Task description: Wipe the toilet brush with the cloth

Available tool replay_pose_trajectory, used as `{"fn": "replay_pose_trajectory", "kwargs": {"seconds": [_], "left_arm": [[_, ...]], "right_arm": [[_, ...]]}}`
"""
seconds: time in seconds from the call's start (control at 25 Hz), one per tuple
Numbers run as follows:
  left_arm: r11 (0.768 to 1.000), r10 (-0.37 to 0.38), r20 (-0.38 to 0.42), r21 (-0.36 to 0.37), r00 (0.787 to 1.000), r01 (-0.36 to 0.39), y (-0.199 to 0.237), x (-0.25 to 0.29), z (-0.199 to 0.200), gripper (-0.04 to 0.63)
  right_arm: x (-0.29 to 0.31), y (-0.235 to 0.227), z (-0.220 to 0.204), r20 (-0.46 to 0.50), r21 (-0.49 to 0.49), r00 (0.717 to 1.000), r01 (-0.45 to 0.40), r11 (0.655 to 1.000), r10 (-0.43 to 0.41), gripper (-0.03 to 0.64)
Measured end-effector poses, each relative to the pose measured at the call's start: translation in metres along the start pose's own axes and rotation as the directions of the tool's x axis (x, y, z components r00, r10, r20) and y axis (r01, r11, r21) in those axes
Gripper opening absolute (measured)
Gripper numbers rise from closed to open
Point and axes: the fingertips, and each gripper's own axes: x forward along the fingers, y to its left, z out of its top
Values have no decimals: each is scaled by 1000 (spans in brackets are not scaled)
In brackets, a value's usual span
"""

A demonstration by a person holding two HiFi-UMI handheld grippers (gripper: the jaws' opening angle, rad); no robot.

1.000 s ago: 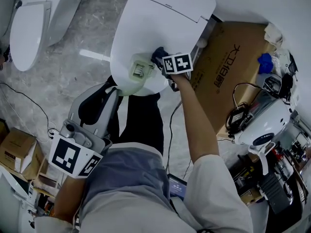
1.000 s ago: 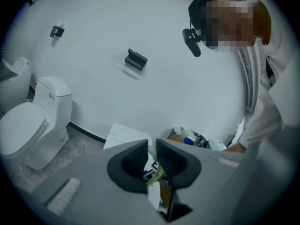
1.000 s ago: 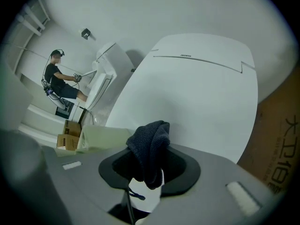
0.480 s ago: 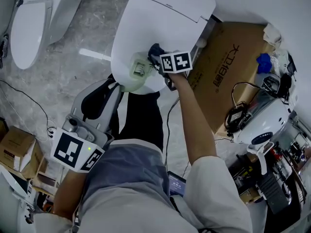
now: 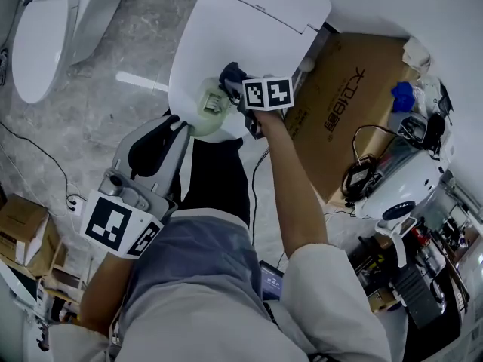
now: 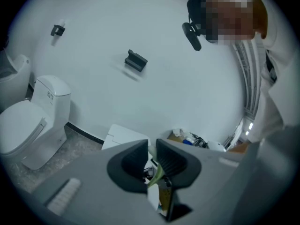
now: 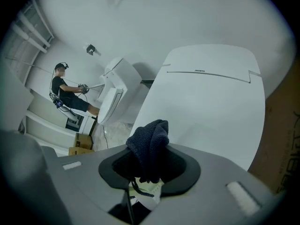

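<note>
A pale green toilet brush head point(image 5: 211, 102) hangs over the front of a closed white toilet point(image 5: 249, 29). My left gripper point(image 5: 175, 128) is shut on the brush's thin pale handle point(image 6: 157, 175), which runs between the nearly closed jaws point(image 6: 151, 161). My right gripper point(image 5: 240, 90) is shut on a dark blue cloth point(image 5: 229, 74). It presses the cloth against the right side of the brush head. In the right gripper view the cloth point(image 7: 149, 142) bulges up out of the gripper point(image 7: 150, 168), and a bit of the pale brush point(image 7: 149, 189) shows beneath it.
A second toilet point(image 5: 41, 32) stands at the far left on the grey floor. A flat cardboard box point(image 5: 355, 104) lies right of the toilet, with cables and equipment point(image 5: 407, 194) beyond it. Small boxes point(image 5: 23, 228) sit at the left. Another person point(image 7: 70, 95) stands far off.
My right gripper and the cloth have slid a little to the left across the brush head. The left gripper has kept its hold on the brush, shifting only slightly.
</note>
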Motion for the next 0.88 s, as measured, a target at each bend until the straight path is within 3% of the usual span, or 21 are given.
{"fn": "replay_pose_trajectory", "kwargs": {"seconds": [0.16, 0.88], "left_arm": [[1000, -5, -1, 0, 1000, 5, 3, -3, 0, 0], [1000, -7, 5, -1, 1000, 7, 0, -1, 1, 0]], "right_arm": [[1, 17, 6, 35, 19, 999, -35, 999, 35, 114], [-14, 63, 14, 105, -95, 967, -221, 971, 230, 114]]}}
